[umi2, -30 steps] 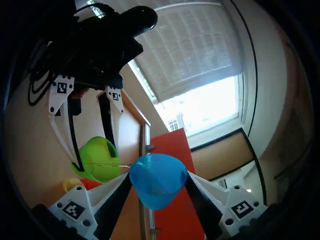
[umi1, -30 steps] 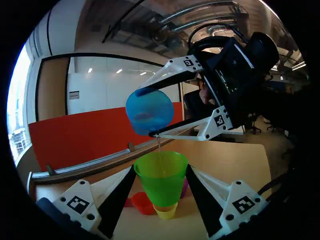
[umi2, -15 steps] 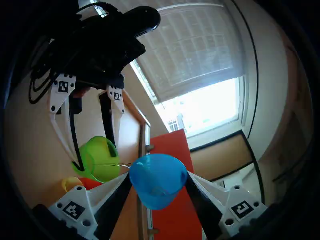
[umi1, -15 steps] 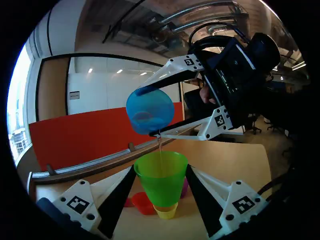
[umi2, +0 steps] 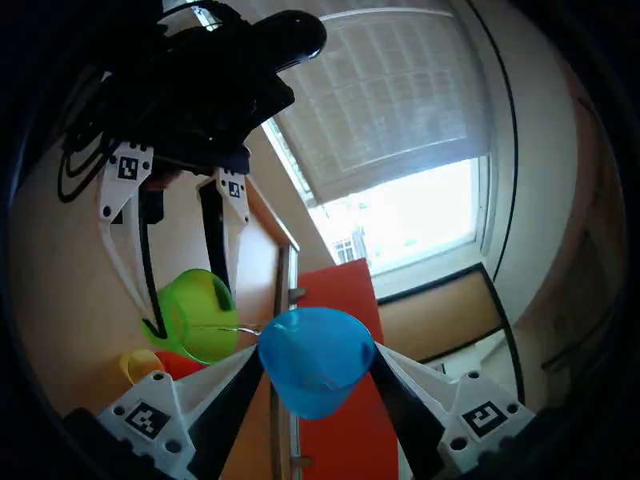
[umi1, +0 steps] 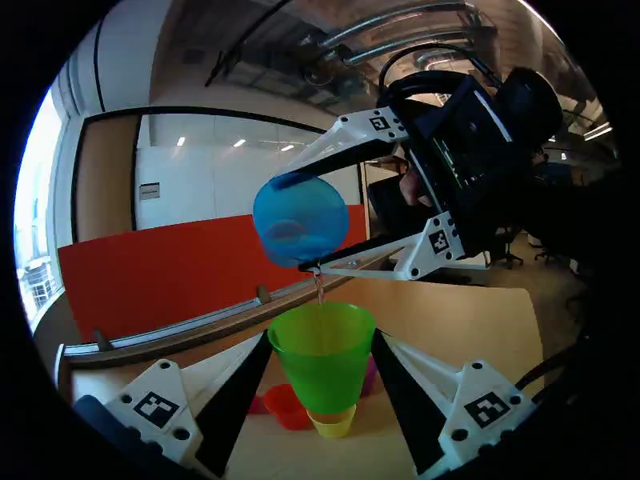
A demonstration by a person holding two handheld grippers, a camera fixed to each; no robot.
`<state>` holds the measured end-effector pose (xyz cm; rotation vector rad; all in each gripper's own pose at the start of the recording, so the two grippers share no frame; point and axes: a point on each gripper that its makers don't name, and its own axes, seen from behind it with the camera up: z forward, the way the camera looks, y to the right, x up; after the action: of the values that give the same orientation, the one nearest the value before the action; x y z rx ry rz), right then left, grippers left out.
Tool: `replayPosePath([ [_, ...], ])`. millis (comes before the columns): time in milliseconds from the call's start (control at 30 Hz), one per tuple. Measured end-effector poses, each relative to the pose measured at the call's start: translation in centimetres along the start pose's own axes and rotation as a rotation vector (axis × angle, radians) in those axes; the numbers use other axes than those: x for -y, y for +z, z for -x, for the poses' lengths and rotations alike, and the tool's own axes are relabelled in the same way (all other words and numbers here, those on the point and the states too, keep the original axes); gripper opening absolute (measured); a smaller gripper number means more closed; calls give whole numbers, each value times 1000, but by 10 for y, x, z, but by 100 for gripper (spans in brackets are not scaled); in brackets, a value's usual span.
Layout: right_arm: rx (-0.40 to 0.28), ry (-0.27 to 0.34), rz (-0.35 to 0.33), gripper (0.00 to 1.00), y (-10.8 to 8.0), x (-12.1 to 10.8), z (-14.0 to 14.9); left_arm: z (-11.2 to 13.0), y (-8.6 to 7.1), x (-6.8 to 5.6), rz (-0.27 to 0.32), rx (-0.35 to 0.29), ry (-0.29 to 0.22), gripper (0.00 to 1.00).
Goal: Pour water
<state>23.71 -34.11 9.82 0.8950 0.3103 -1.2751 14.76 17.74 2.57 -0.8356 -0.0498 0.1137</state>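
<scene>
Currently: right gripper (umi2: 316, 350) clamps blue cup (umi1: 300, 220), tipped over green cup (umi1: 322, 364) so water (umi1: 319, 286) falls inside; left gripper (umi1: 320, 340) grips green cup upright beneath as receiver.

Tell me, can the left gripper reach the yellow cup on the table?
Probably not: the left gripper is shut on the green cup, catching water from the blue cup, so it is not free for the yellow cup.

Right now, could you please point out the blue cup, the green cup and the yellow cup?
blue cup (umi1: 300, 220): left gripper view, tilted side wall.
green cup (umi1: 324, 368): left gripper view, outer wall.
yellow cup (umi1: 332, 422): left gripper view, front wall.
</scene>
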Motion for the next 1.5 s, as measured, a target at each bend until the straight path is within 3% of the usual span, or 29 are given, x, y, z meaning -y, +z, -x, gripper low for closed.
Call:
replayPosePath([
  [1500, -7, -64, 9, 91, 1, -1, -8, 0, 0, -1, 2, -1, 2, 88],
])
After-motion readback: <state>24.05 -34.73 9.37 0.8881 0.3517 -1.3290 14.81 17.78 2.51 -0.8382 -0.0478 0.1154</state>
